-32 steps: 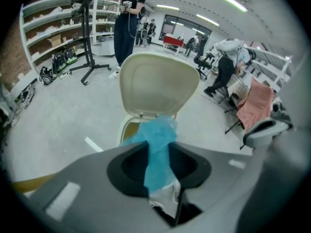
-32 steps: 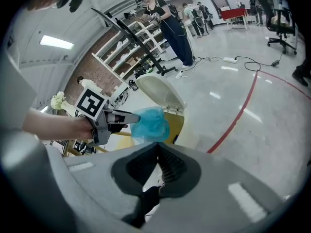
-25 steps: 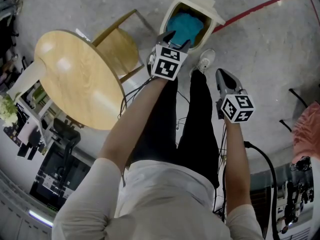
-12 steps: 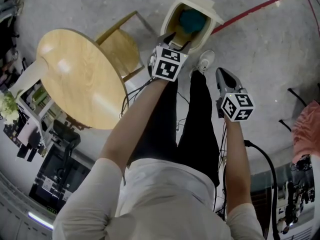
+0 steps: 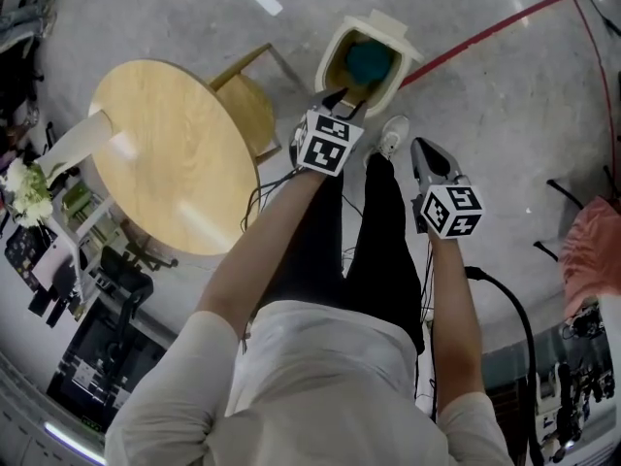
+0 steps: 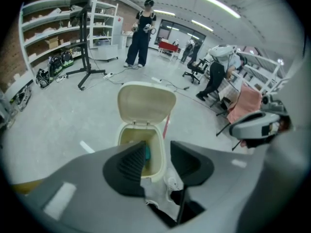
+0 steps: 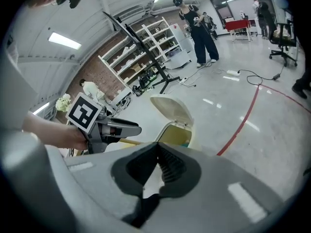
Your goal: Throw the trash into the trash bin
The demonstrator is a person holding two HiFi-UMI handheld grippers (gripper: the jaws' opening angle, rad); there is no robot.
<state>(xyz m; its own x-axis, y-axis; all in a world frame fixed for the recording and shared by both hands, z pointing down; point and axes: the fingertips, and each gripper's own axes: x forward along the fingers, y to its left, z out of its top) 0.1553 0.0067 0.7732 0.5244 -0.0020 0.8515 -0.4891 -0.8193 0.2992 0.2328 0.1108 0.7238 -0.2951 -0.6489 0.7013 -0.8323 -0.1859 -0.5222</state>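
Note:
The cream trash bin (image 5: 335, 54) stands on the floor with its lid (image 6: 146, 101) swung open. A teal piece of trash (image 5: 371, 59) lies inside it, and a sliver of the trash (image 6: 146, 153) shows past a jaw in the left gripper view. My left gripper (image 5: 337, 98) hangs just above the bin's near rim. Its jaws have just been closing but still stand apart, with nothing between them. My right gripper (image 5: 421, 149) is to the right of the bin, over the floor. Its jaws meet at the tips and hold nothing (image 7: 157, 149).
A round wooden table (image 5: 165, 153) and a wooden chair (image 5: 247, 110) stand left of the bin. A red floor line (image 5: 485, 32) runs off to the right. My shoe (image 5: 392, 136) is beside the bin. Cables, shelving and several people fill the room beyond.
The teal trash has dropped from the bin's mouth down inside. Both grippers have risen slightly, and the left jaws have narrowed.

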